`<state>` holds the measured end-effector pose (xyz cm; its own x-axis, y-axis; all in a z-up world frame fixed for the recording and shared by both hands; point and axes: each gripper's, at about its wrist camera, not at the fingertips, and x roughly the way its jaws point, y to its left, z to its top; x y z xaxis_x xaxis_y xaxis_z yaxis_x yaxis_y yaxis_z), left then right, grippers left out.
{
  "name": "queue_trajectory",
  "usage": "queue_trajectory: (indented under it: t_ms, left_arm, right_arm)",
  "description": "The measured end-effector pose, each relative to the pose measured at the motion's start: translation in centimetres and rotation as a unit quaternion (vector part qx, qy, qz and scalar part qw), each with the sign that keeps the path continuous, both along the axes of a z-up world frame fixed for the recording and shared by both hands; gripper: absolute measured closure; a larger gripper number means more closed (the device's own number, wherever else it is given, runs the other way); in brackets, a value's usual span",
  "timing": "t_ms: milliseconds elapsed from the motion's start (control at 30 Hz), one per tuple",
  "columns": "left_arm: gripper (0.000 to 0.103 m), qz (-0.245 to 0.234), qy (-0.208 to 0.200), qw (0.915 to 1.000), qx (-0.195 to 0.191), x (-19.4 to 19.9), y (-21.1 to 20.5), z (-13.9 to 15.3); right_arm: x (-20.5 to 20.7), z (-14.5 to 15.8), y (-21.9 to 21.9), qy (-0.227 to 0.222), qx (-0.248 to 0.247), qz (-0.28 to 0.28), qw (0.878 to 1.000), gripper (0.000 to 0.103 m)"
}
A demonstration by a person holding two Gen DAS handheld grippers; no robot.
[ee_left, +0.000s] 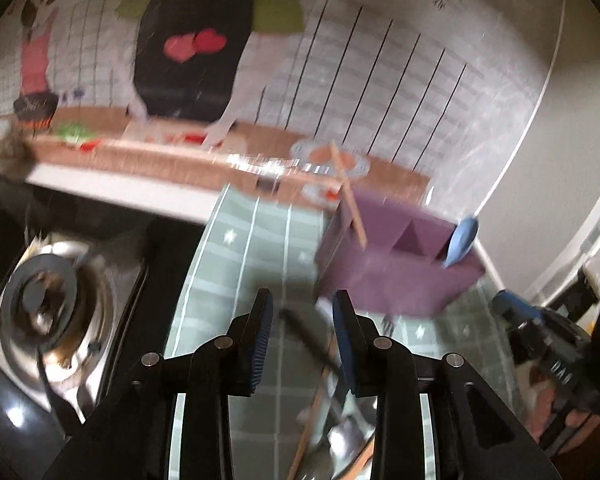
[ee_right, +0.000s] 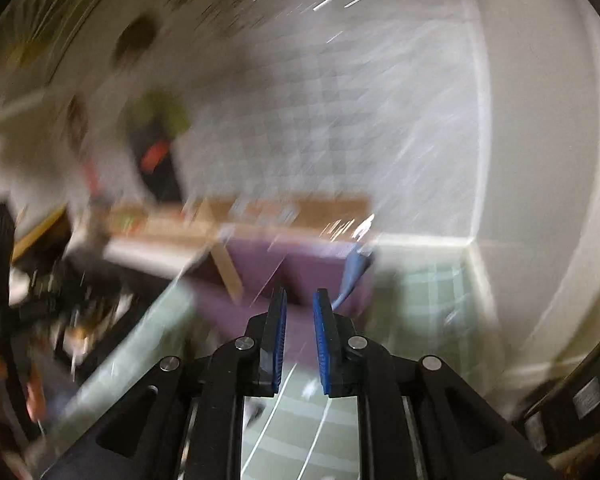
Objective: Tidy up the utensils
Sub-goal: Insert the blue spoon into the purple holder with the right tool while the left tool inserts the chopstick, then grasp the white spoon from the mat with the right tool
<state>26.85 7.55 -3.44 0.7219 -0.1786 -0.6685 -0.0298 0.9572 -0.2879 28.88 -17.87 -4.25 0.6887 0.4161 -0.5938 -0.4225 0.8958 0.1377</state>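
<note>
The purple organizer [ee_left: 396, 264] and loose utensils [ee_left: 316, 392] crowd the mat; stove [ee_left: 52, 300] blocks the left.

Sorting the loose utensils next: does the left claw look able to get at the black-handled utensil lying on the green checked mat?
Probably yes. The left claw is open and empty, and the black-handled utensil lies on the green checked mat just below its fingertips, nothing between. The purple divided box stands off to the right.
</note>
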Motion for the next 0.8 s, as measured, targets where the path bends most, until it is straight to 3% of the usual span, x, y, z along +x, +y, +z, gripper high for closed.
queue_trajectory:
  t_ms: [133, 200, 300, 467, 667, 800]
  left_arm:
    - [0.07, -0.013, 0.056, 0.9982, 0.014, -1.3, 0.0, -2.5]
    - [0.071, -0.011, 0.067, 0.9976, 0.013, -2.1, 0.1, -3.3]
    - [0.07, 0.002, 0.062, 0.9971, 0.044, -3.3, 0.5, -3.6]
    - [0.07, 0.031, 0.048, 0.9978, 0.033, -4.5, 2.5, -3.5]
    - [0.07, 0.048, 0.013, 0.9988, -0.001, -5.1, 3.9, -2.6]
    - [0.07, 0.046, 0.009, 0.9989, -0.001, -5.1, 3.9, -2.5]
  right_arm:
    - [0.0, -3.8, 3.1, 0.065, -0.017, 0.062, 0.996, 0.089]
    - [0.8, -5.7, 4.7, 0.094, -0.026, 0.087, 0.991, 0.089]
    - [1.6, -7.8, 6.8, 0.114, -0.053, 0.11, 0.986, 0.089]
    - [2.9, -9.4, 9.4, 0.103, -0.098, 0.121, 0.982, 0.088]
    - [4.8, -9.7, 11.0, 0.104, -0.102, 0.12, 0.982, 0.088]
    - [4.8, -10.1, 12.1, 0.107, -0.116, 0.126, 0.979, 0.086]
